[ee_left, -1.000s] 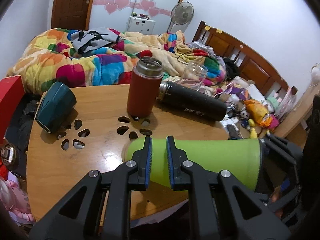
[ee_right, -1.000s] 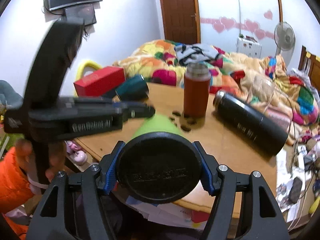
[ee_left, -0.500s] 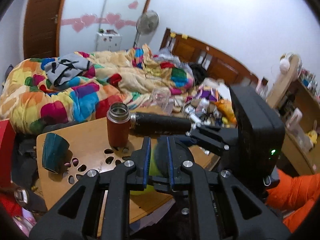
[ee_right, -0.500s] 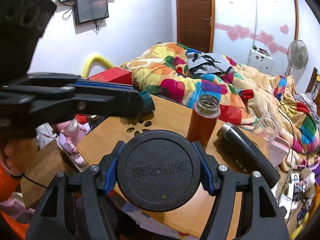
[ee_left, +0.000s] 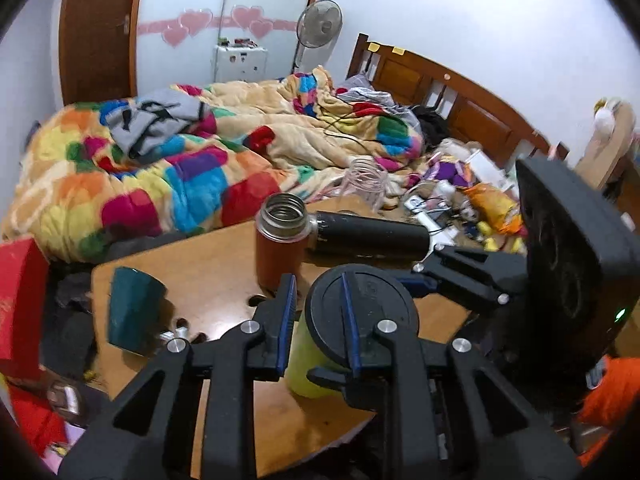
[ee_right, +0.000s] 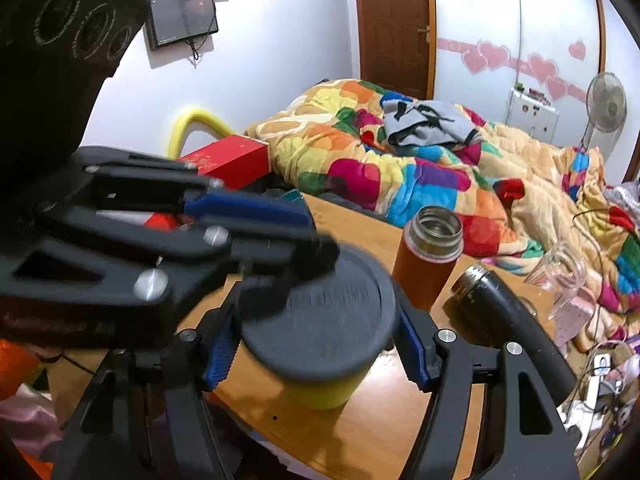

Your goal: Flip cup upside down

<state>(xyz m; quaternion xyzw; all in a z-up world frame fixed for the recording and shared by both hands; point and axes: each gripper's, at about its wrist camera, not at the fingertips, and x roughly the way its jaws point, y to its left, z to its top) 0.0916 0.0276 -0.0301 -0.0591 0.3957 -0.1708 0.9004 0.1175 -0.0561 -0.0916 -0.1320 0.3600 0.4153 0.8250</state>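
Note:
The lime-green cup (ee_left: 304,364) with a black base (ee_left: 362,306) stands upright-looking on the wooden table (ee_left: 208,264), black end up. In the right wrist view the cup (ee_right: 324,390) sits between my right gripper's (ee_right: 316,344) blue pads, which clamp its black end (ee_right: 320,324). My left gripper (ee_left: 318,316) is above the cup; its right finger (ee_left: 348,320) lies across the black top, its left finger (ee_left: 286,316) beside it, jaws slightly apart. It also shows in the right wrist view (ee_right: 280,232), blurred.
On the table stand an open rust-red flask (ee_left: 280,246), a black flask (ee_left: 368,236) lying on its side, a dark teal cup (ee_left: 132,310) on its side and a clear glass jar (ee_left: 366,184). A red box (ee_left: 18,300) is at left. A bed with a colourful quilt (ee_left: 180,168) is behind.
The green cup went from lying sideways in the air to standing on the table with its black end up. The left gripper moved above it and its jaws parted a little.

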